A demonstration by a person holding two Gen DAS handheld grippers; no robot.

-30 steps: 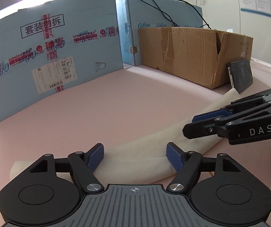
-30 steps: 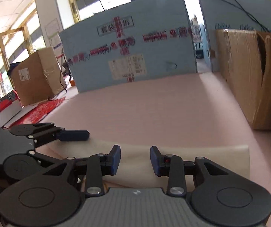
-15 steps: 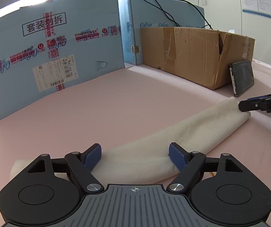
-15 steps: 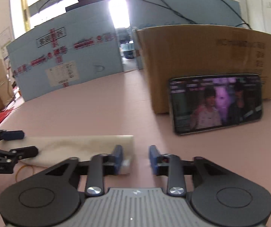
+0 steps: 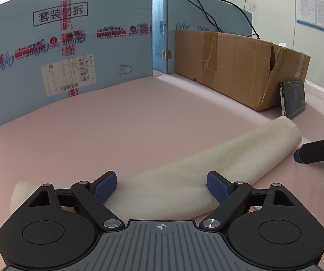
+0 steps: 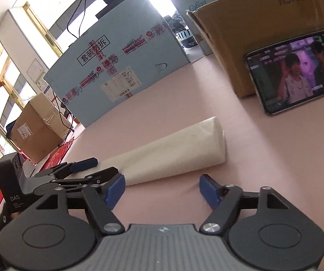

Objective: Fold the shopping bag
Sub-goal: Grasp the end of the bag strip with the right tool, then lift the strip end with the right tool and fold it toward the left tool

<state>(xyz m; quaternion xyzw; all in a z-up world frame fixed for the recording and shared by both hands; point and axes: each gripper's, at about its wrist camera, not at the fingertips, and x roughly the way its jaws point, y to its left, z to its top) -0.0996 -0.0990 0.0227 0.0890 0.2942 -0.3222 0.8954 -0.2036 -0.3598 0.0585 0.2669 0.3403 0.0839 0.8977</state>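
Right wrist: folded shopping bag (image 6: 173, 151) flat

Bright daylight, window glare, fisheye-warped edges

blue box (image 5: 71, 52): "套装勿拆", "kidswant" | left tool (image 6: 89, 171): "DAS"

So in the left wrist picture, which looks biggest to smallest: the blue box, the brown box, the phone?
1. Blue cardboard box
2. Brown cardboard box
3. Phone
The phone stands nearer than most of both boxes, yet looks smallest.
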